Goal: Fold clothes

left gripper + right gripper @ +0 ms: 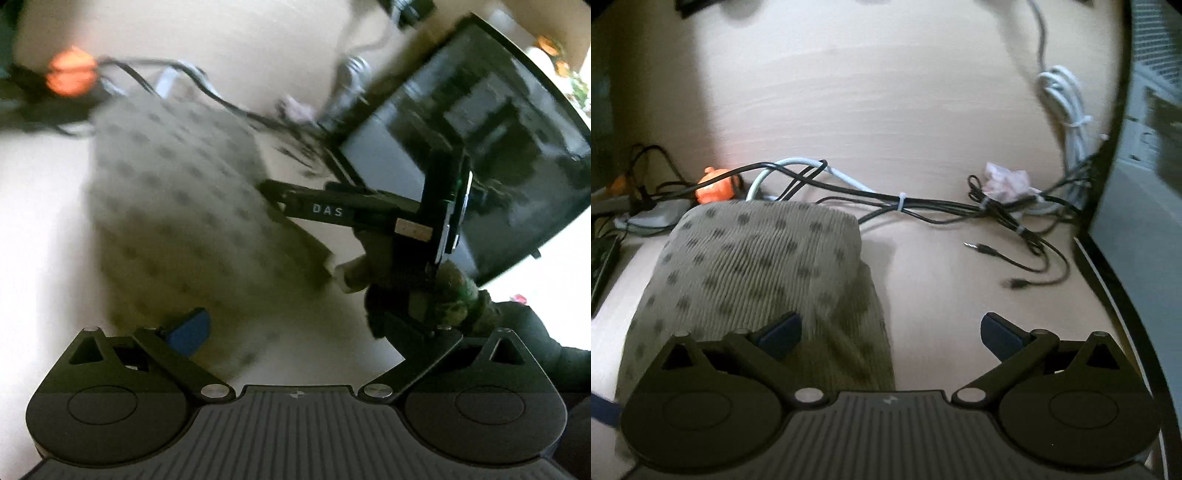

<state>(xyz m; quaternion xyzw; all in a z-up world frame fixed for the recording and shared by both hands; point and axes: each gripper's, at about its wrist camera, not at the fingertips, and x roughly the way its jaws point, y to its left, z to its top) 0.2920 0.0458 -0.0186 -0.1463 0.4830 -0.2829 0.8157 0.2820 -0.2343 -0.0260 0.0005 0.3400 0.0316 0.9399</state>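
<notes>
Both tongs are up over the desk [886,92] and neither has hold of anything. The right tongs [890,332] stand released, blue pads wide apart, nothing between them. The cloth [757,266], olive ribbed knit with dark spots, lies ahead and to the left of them, already in a squarish fold; their left pad [779,332] hangs over its near right corner, though contact can't be judged from here. The cloth's long axis runs away from these tongs, toward the cables [905,205] at its far edge.

From the left tongs [295,332] the same cloth [177,206] lies straight ahead and a little left, badly blurred. Their left pad [190,330] shows over the near edge; the right one is hidden behind the right tongs [273,194], which reach in from the right with their tips at the cloth's right edge. The left look spread, and empty.

My call: the right tongs are nearer that right-hand edge, so a next fold would likely start there, across the short way. Watch the cables and the monitor [1137,221] close by.
</notes>
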